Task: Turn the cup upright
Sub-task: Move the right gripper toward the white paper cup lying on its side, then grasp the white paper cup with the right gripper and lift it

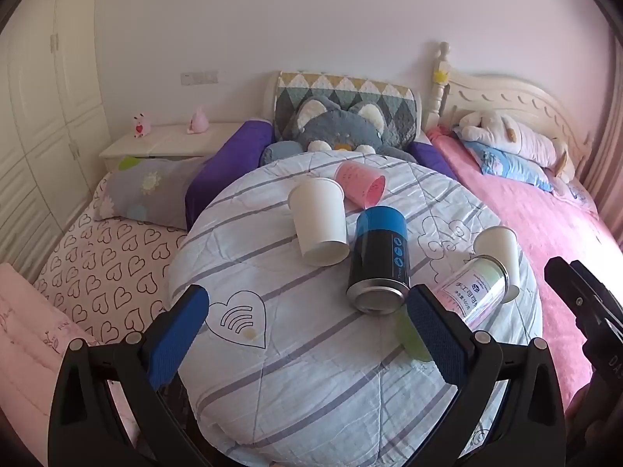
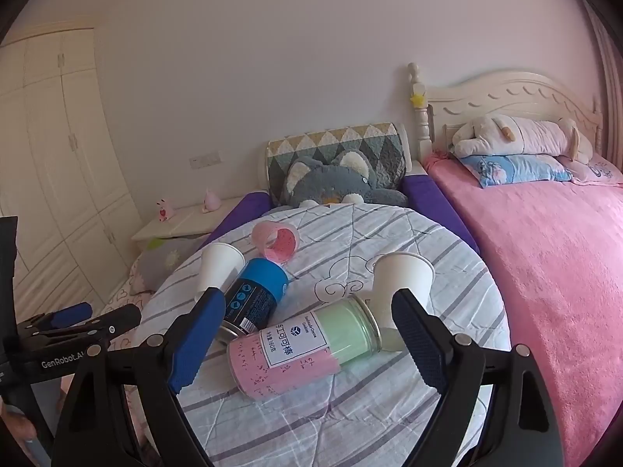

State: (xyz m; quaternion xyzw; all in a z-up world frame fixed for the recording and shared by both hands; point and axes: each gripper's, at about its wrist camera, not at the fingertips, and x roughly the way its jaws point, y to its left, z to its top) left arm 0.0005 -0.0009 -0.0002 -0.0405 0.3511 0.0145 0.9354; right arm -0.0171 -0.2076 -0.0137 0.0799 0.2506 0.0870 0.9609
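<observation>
The right tool (image 2: 307,334) gapes wide with nothing between its pads, and the left tool (image 1: 311,334) is equally wide and empty. Nearest the right tool lies the glass jar (image 2: 303,346), on its side across the view on the quilted table (image 2: 350,420); just beyond its mouth sits a white paper cup (image 2: 401,284), tipped over, its long axis running away from the tool with the rim at the near end (hidden partly by a pad). The blue can (image 1: 379,257), the second white cup (image 1: 319,222) and the pink cup (image 1: 360,185) lie farther, nearer the left tool.

Home bedroom, probably child's; beds (image 2: 545,241), plush cat (image 1: 338,128), wardrobe (image 2: 58,148), nightstand (image 1: 167,142).
</observation>
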